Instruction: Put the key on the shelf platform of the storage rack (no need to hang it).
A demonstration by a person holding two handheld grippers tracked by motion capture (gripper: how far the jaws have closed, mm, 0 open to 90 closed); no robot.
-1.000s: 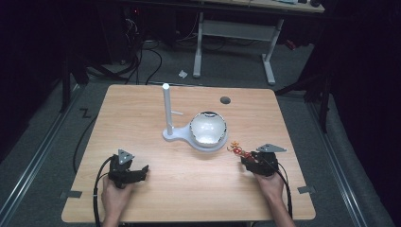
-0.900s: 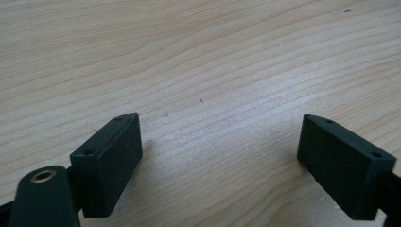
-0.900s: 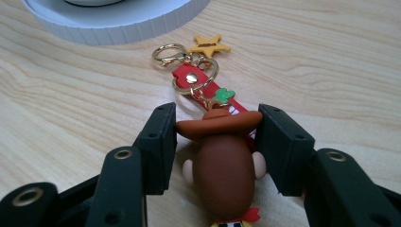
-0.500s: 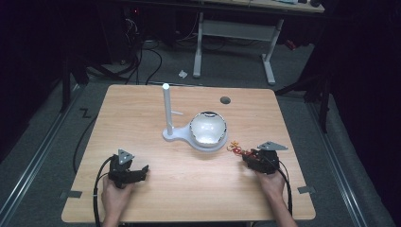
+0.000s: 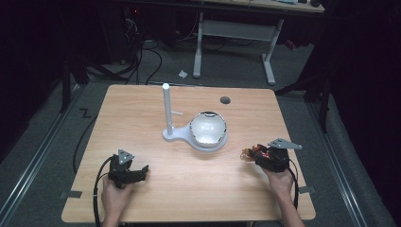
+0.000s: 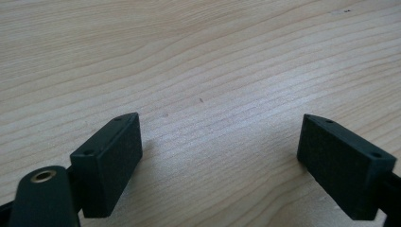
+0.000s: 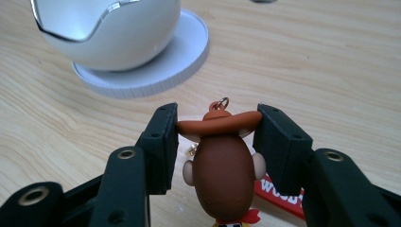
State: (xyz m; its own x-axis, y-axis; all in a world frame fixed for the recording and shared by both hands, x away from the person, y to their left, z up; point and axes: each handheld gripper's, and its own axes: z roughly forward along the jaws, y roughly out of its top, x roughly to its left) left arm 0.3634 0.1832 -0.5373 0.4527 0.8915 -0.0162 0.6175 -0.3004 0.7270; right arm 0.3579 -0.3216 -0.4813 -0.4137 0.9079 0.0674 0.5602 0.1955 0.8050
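The right gripper [image 7: 215, 130] has its jaws closed on a small cowboy figure keychain [image 7: 222, 163], the pads pressing both ends of the brown hat brim; a metal ring stands at the top of the hat and a red tag lies under the right jaw. In the high view this gripper [image 5: 257, 156] sits low at the near right of the wooden table [image 5: 142, 109] with the figure at its tips. Just beyond its jaws stands a white egg-shaped shell [image 7: 106, 28] on a round white base [image 7: 184, 52], and past that a white post [image 5: 166, 109]. The left gripper [image 6: 220, 156] holds its jaws wide apart over bare wood, gripping nothing; it rests at the near left [image 5: 137, 173], well apart from the shell.
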